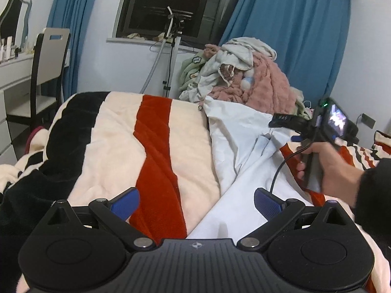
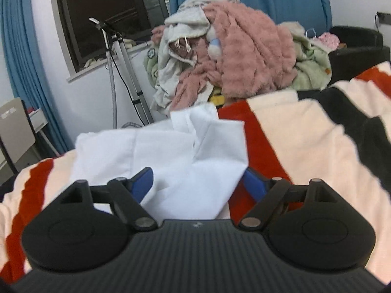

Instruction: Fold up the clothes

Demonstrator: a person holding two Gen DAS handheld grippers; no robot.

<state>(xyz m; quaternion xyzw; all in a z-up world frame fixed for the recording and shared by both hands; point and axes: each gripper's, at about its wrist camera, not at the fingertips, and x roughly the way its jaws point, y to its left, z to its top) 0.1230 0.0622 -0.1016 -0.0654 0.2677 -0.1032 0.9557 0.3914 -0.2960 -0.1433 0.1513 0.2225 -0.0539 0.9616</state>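
The bed [image 1: 117,131] fills most of what I see, spread with a plush blanket [image 1: 156,146] in cream, red and black bands. Beyond its far edge rises a heap of laundry [image 1: 246,73], pink fleece and grey and pale green pieces piled together against the blue curtains [image 1: 293,36], with a dark window [image 1: 171,2] to their left and a metal stand [image 1: 171,56] in front of the wall. The white garment [image 1: 234,146] I am folding lies crumpled on the blanket, running from near the laundry heap down toward me; in the right wrist view it is bunched into loose folds [image 2: 185,146] and reaches right up to my tool. My left gripper [image 1: 196,204] hovers above the blanket and the garment's near end, its jaws spread wide with nothing between them. My right gripper [image 2: 198,185] also has its jaws wide; white cloth lies in the gap between the blue pads, but they are not pinching it. My right hand [image 1: 330,161] grips that tool's handle over the garment. A chair [image 1: 46,73] stands at far left.
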